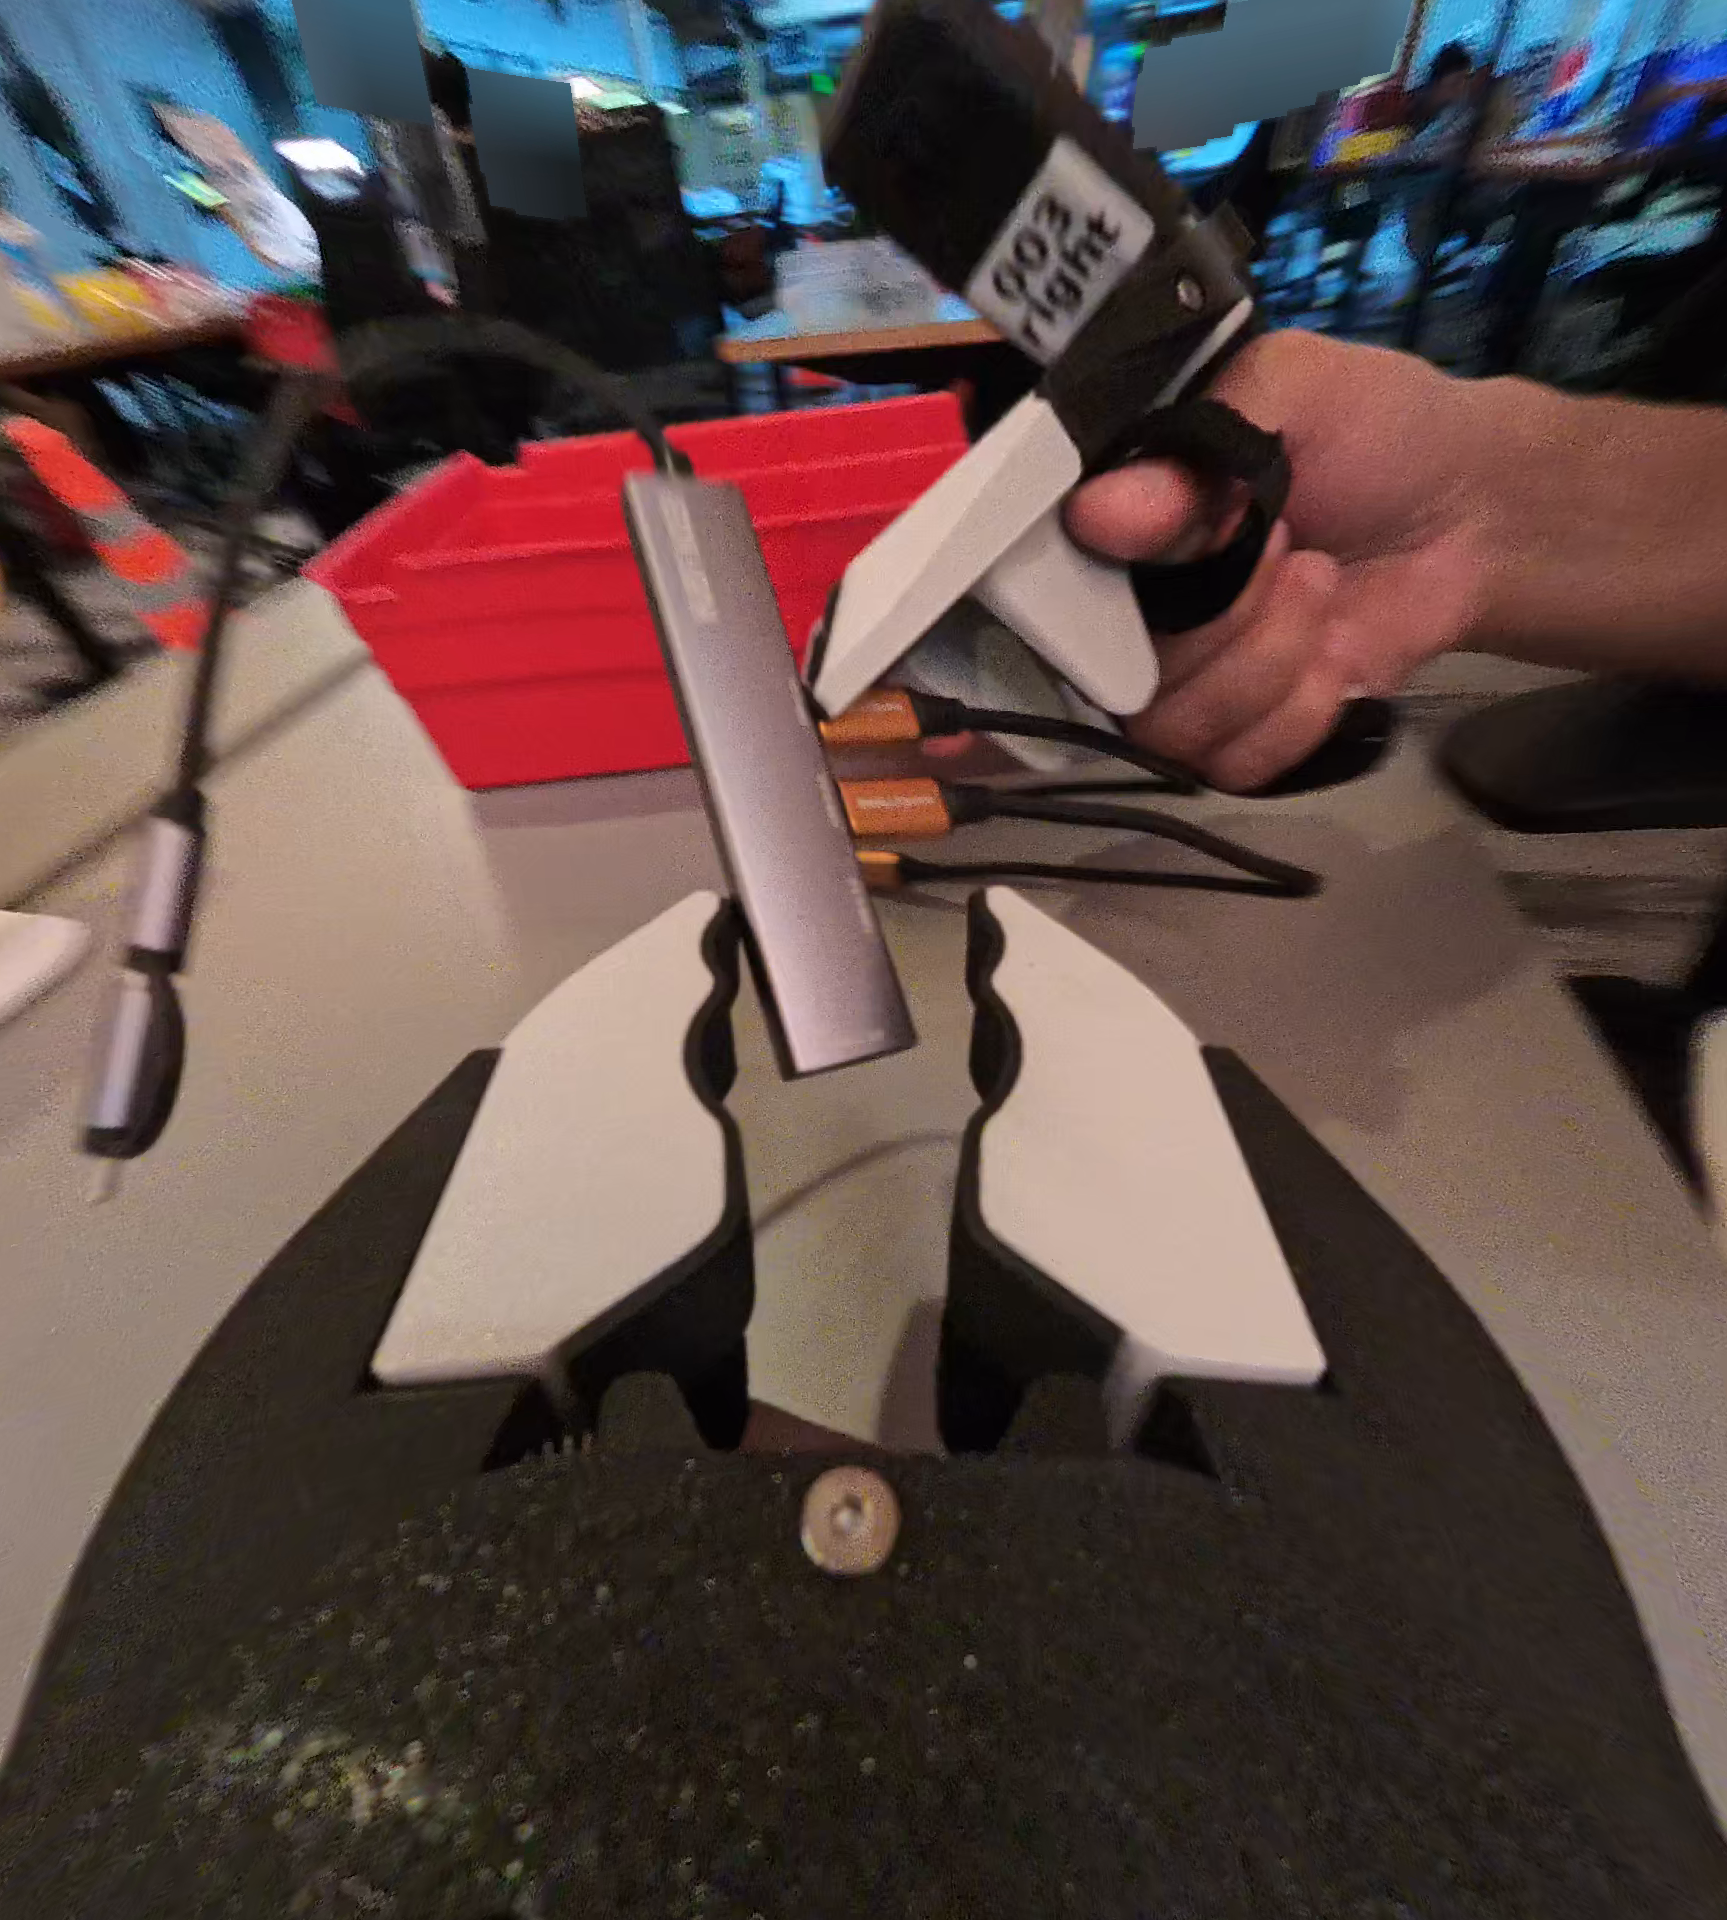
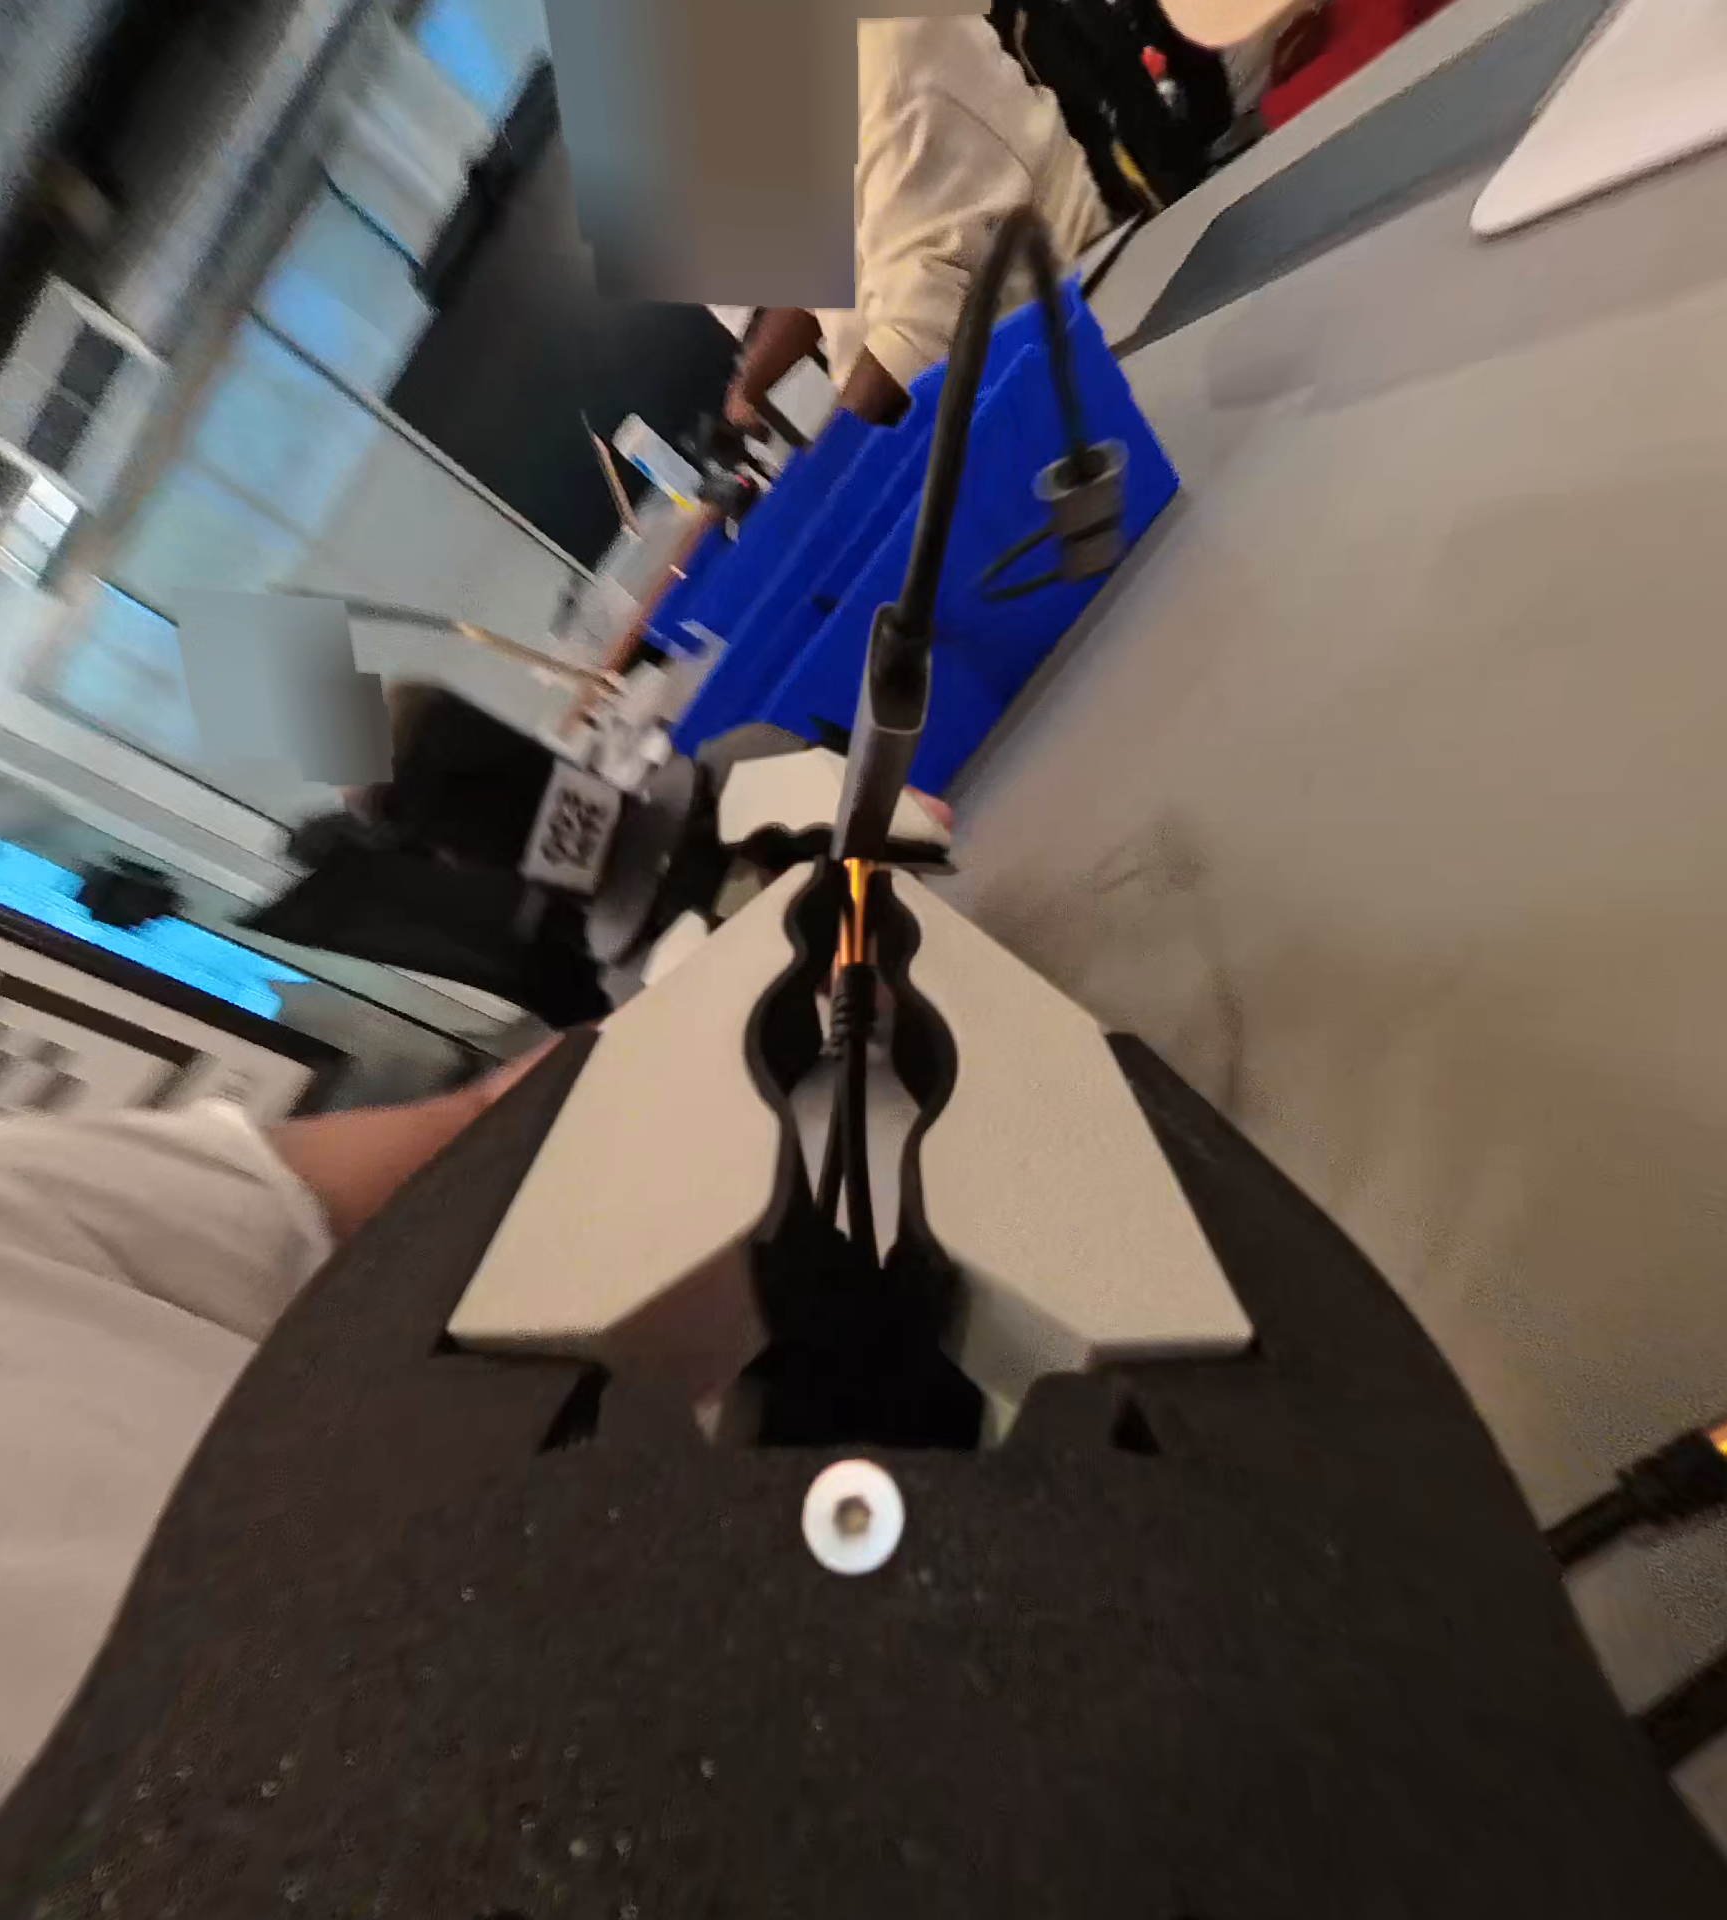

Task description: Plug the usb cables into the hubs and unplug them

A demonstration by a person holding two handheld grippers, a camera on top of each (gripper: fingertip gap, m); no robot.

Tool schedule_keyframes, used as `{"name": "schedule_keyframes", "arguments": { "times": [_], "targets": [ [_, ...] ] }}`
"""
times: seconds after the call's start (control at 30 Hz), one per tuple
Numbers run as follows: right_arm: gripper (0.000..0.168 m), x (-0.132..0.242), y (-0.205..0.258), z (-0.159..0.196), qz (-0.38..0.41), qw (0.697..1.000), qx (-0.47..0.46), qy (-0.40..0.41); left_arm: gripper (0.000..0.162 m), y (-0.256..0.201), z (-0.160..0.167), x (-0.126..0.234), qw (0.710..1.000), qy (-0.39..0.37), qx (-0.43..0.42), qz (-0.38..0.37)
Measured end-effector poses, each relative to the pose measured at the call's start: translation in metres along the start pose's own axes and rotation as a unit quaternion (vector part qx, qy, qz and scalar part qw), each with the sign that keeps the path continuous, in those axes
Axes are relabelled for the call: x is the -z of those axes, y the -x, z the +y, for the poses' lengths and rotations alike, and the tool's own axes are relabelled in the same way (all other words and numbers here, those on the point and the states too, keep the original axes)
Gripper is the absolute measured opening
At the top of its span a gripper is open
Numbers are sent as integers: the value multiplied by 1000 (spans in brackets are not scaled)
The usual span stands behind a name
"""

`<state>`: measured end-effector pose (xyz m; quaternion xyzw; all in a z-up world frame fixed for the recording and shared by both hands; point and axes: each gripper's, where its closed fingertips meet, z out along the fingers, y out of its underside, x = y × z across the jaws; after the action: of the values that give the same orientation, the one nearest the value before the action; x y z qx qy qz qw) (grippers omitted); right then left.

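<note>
**Left wrist view: one hub, three orange plugs**

One grey hub (image 1: pixel 771 769) stands tilted at 12 o'clock; the left gripper (image 1: pixel 848 935) is spread, its left finger against the hub. Three orange plugs (image 1: pixel 890 805) sit in the hub's 3 o'clock edge. The right gripper (image 2: pixel 854 883) is clamped on the topmost plug (image 2: pixel 854 909). One red bin (image 1: pixel 568 623) stands behind; one loose adapter (image 1: pixel 147 966) dangles at 9 o'clock.

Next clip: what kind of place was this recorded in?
Probably a shared lab or workshop: a grey worktable with a red bin and a blue bin, more cluttered tables behind, other people nearby.
</note>
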<state>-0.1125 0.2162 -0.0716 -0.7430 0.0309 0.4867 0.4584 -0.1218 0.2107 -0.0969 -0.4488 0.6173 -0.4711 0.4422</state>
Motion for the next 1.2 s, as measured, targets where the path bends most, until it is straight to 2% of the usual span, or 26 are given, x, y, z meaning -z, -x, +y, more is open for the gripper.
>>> {"name": "schedule_keyframes", "arguments": {
  "times": [0.1,0.17,0.23,0.3,0.33,0.43,0.53,0.63,0.73,0.83,1.2],
  "targets": [
    [4,-1,-2,0,-46,994,-100,-19,27,15,-7,2,995,-8,-56,-82],
    [3,-2,-6,2,-42,993,-107,-18,23,18,-3,2,994,6,-58,-93],
    [4,-4,-8,-1,-27,997,-68,-25,24,22,0,2,995,13,-27,-90],
    [16,0,-11,-11,30,998,42,-45,23,32,4,5,994,23,4,-111],
    [21,4,-12,-18,83,987,129,-57,23,39,8,6,991,35,18,-124],
    [16,8,8,-21,180,906,380,-58,23,55,20,11,985,60,52,-156],
    [19,-12,3,5,230,858,459,2,23,61,26,12,979,74,69,-180],
    [20,-19,-21,9,291,833,469,23,23,60,23,10,977,68,80,-186],
    [17,-24,-28,10,294,845,446,24,23,54,20,8,978,63,77,-184],
    [8,-24,-32,6,310,836,452,17,23,53,19,8,977,65,74,-191],
    [5,-25,-34,4,313,840,443,15,23,60,20,10,970,61,81,-222]
  ]
}}
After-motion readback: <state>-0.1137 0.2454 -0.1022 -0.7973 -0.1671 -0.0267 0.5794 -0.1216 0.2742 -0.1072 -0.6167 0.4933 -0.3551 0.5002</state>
